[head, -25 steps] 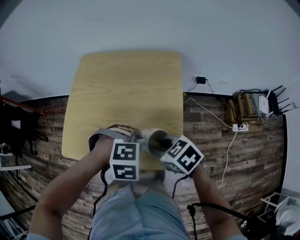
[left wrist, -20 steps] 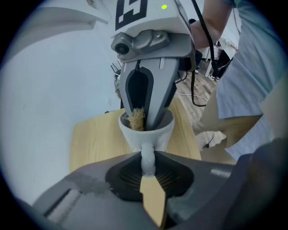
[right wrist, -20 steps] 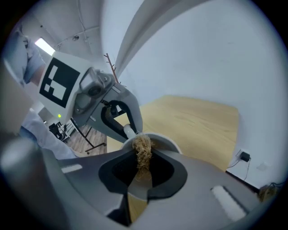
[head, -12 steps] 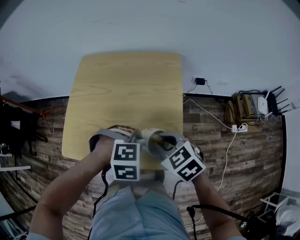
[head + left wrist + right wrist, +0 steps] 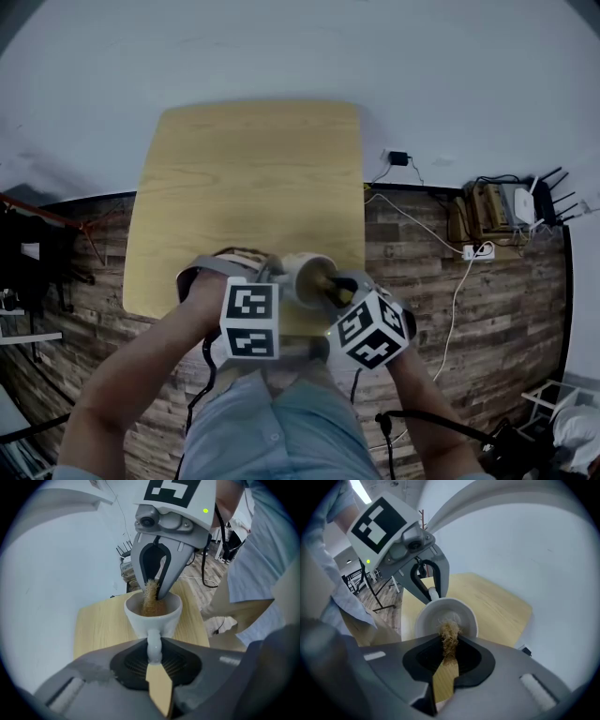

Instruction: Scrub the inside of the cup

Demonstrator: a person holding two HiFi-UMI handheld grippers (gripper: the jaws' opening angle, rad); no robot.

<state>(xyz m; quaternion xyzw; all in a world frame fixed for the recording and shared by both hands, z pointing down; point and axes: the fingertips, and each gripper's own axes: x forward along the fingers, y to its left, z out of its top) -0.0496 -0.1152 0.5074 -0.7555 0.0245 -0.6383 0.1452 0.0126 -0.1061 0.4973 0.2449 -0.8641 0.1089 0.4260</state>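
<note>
Obscuring cup floor: brush bristles

Left tongs and right tongs meet at the cup.

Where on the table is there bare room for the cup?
Almost all the table is bare: the far edge, both sides and the middle. Crowding is only at the near edge, where the left claw grips the cup and the right claw holds the brush in it.
</note>
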